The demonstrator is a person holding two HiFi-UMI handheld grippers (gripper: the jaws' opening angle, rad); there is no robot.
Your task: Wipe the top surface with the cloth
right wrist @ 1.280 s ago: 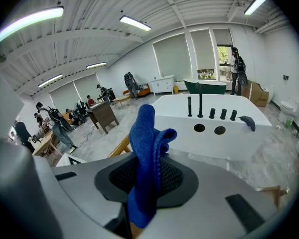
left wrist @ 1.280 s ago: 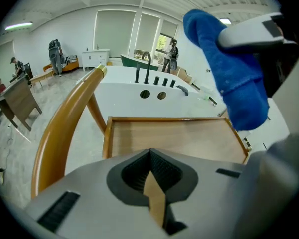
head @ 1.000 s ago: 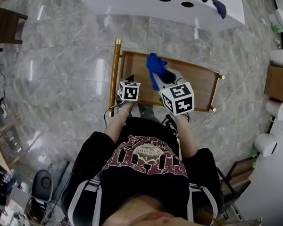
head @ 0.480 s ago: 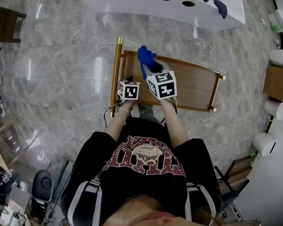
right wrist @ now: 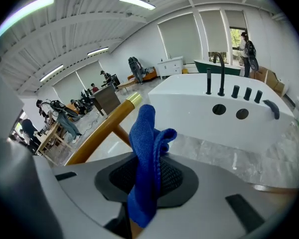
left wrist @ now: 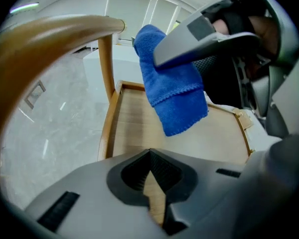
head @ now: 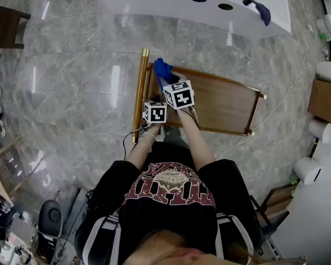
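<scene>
2 grippers, 1 blue cloth (head: 163,68), 1 rimmed wooden top (head: 226,104) w/ 1 gold rail (head: 139,93) along its left end. Right gripper (right wrist: 147,183) w/ jaws clamped on cloth's middle, folds sticking up past the pads, the rest hanging over top's left end near the rail. Left gripper (left wrist: 152,183) w/ jaws closed together, gripping nothing, just beside right one at top's near-left corner.
</scene>
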